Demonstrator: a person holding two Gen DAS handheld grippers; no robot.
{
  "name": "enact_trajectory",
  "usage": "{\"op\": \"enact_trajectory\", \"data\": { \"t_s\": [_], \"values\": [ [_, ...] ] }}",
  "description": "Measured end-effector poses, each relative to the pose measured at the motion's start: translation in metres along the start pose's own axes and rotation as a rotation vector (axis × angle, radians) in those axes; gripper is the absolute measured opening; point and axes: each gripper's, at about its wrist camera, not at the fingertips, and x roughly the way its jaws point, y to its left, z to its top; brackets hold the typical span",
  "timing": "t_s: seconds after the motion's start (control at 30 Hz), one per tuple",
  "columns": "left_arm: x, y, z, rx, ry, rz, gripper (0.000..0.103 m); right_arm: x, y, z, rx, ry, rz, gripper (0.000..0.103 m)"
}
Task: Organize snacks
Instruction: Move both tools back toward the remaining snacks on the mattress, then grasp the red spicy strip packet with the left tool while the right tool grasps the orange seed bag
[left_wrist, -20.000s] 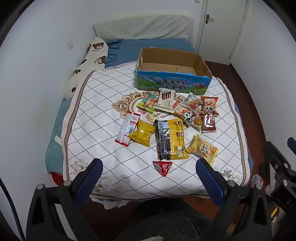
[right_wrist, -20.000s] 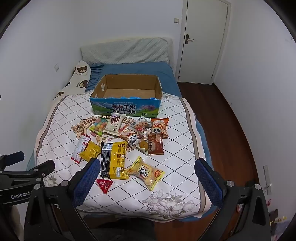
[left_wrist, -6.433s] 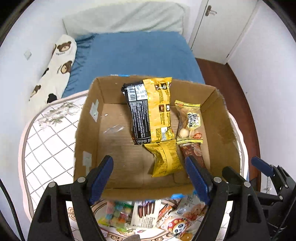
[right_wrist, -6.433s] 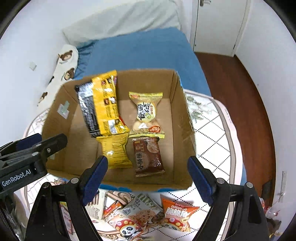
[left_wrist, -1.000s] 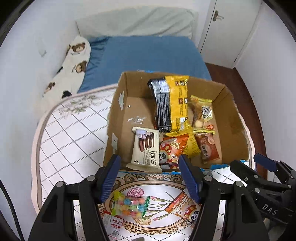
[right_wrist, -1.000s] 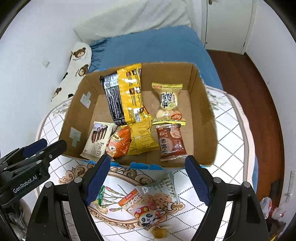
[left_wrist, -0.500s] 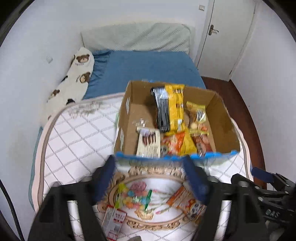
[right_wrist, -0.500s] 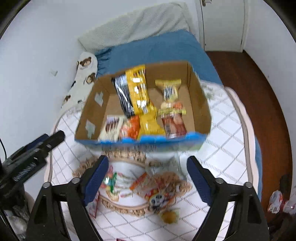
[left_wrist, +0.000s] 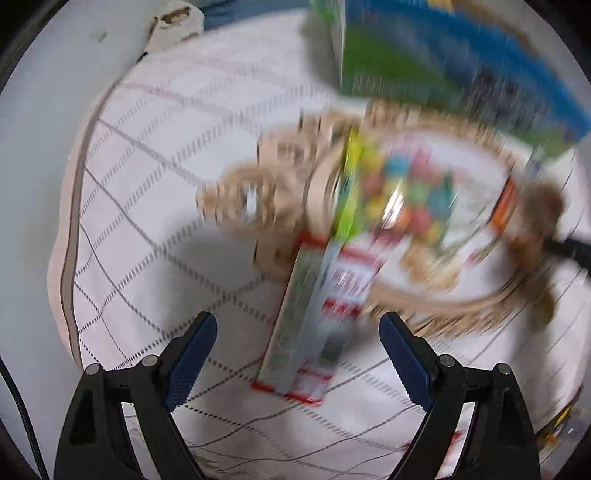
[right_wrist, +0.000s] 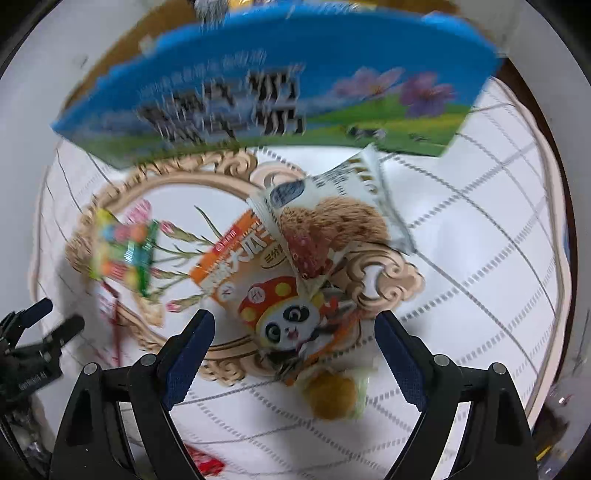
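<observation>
My left gripper (left_wrist: 297, 332) is open and points down over a long red-and-white snack packet (left_wrist: 314, 314) that lies on the quilt between its fingers, untouched. A bag of colourful candy (left_wrist: 399, 195) lies just beyond it. My right gripper (right_wrist: 293, 328) is open above an orange panda snack bag (right_wrist: 266, 295), with a white cookie packet (right_wrist: 332, 221) overlapping it and a round yellow pastry (right_wrist: 332, 393) in front. The blue-and-green cardboard box (right_wrist: 277, 92) stands behind the snacks. The left view is blurred by motion.
The white quilt with grid lines (left_wrist: 147, 184) covers the bed, its left edge near a white wall. A small red packet (right_wrist: 205, 463) lies at the near edge in the right wrist view. The other gripper (right_wrist: 33, 350) shows at the lower left there.
Both grippers have dropped from above the box down close to the loose snacks in front of it. The box interior has gone out of view. The left jaws stand wider than a second ago.
</observation>
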Motion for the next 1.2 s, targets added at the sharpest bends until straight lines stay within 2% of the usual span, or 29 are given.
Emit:
{"op": "enact_trajectory", "data": {
  "t_s": [0.07, 0.17, 0.33, 0.5, 0.67, 0.7, 0.73, 0.83, 0.9, 0.97, 1.17, 1.2],
  "values": [
    [0.018, -0.005, -0.007, 0.034, 0.044, 0.023, 0.09, 0.014, 0.002, 0.003, -0.018, 0.018, -0.008, 0.09],
    [0.036, -0.012, -0.012, 0.056, 0.091, 0.018, 0.09, 0.028, 0.007, 0.0, -0.013, 0.052, 0.015, 0.088],
    [0.047, -0.019, -0.013, 0.019, 0.131, -0.089, 0.09, 0.026, 0.032, -0.017, -0.041, 0.128, 0.126, 0.087],
    [0.045, -0.026, -0.008, 0.01, 0.106, -0.116, 0.09, 0.01, 0.034, -0.008, -0.039, 0.045, 0.03, 0.087],
    [0.046, -0.029, 0.009, -0.017, 0.092, -0.112, 0.09, 0.027, 0.038, 0.016, -0.073, 0.018, -0.025, 0.087],
    [0.045, -0.029, 0.01, -0.027, 0.092, -0.128, 0.09, 0.033, 0.039, 0.019, -0.078, 0.034, -0.031, 0.081],
    [0.045, -0.031, 0.013, -0.034, 0.097, -0.151, 0.09, 0.04, 0.038, 0.019, -0.069, 0.056, -0.02, 0.068],
    [0.039, -0.034, 0.013, -0.053, 0.125, -0.281, 0.09, 0.044, 0.042, 0.014, -0.068, 0.083, -0.003, 0.068],
    [0.035, -0.038, 0.008, -0.055, 0.132, -0.312, 0.09, 0.043, 0.046, 0.005, -0.073, 0.13, 0.038, 0.068],
    [0.036, -0.037, 0.005, -0.045, 0.131, -0.284, 0.09, 0.041, 0.052, -0.003, -0.083, 0.152, 0.064, 0.068],
    [0.046, -0.039, -0.001, -0.01, 0.14, -0.214, 0.09, 0.048, 0.059, 0.005, -0.056, 0.112, 0.032, 0.069],
    [0.046, -0.045, -0.004, -0.002, 0.124, -0.195, 0.085, 0.049, 0.061, 0.004, -0.065, 0.106, 0.021, 0.068]
  ]
}}
